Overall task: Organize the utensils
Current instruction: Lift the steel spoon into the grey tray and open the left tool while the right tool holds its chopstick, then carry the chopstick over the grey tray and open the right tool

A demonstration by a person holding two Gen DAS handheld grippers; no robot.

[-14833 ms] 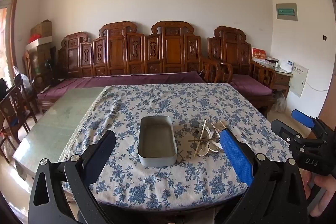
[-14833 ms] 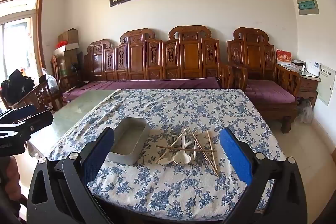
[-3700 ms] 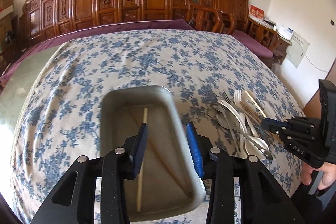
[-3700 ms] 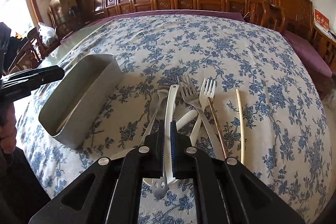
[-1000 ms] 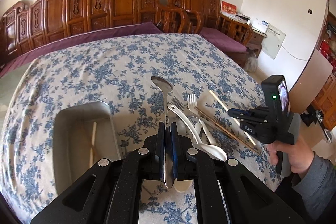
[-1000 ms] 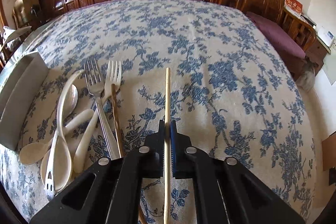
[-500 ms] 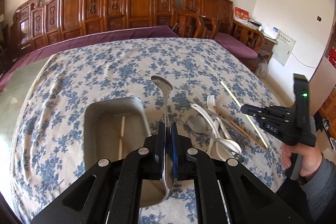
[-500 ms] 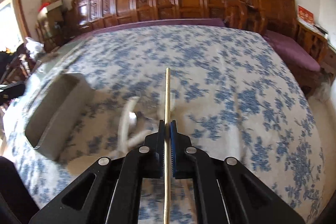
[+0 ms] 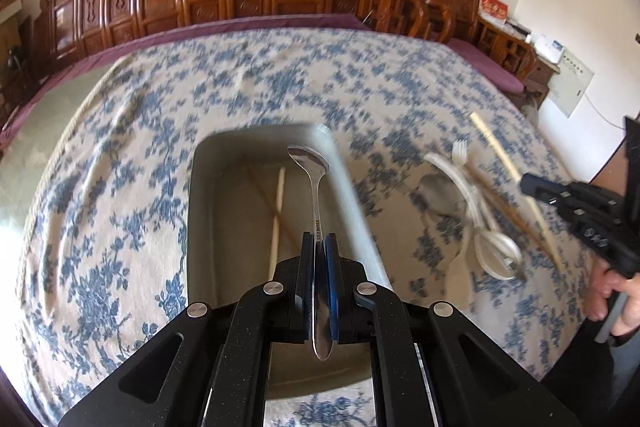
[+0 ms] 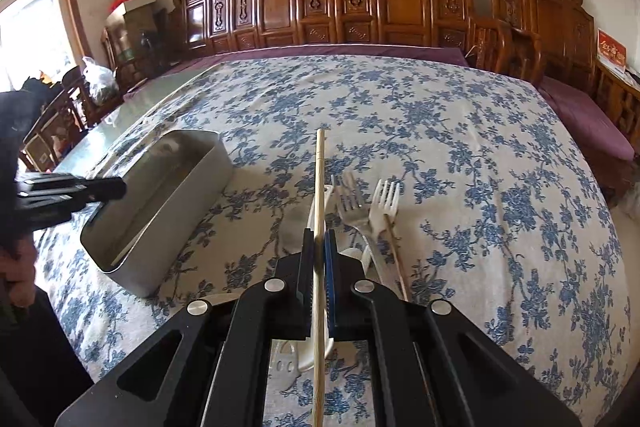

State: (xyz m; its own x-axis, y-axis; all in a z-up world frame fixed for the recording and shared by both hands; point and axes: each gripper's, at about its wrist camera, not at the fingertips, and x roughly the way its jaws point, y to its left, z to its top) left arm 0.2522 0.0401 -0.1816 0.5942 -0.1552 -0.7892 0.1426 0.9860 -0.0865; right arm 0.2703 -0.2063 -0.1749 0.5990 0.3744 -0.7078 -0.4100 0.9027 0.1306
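While the left gripper pinches a steel spoon by its handle, bowl forward, over the grey tin, the right gripper has its jaws pressed on a pale chopstick above the pile near the table's right edge. Tin already holds two chopsticks. Two forks, white spoons and a dark chopstick lie on the cloth, beside the tin. Step in hand, by my reading: spoon drop-off. Next: lower it inside the walls, part the jaws; then carry the right chopstick across to the tin
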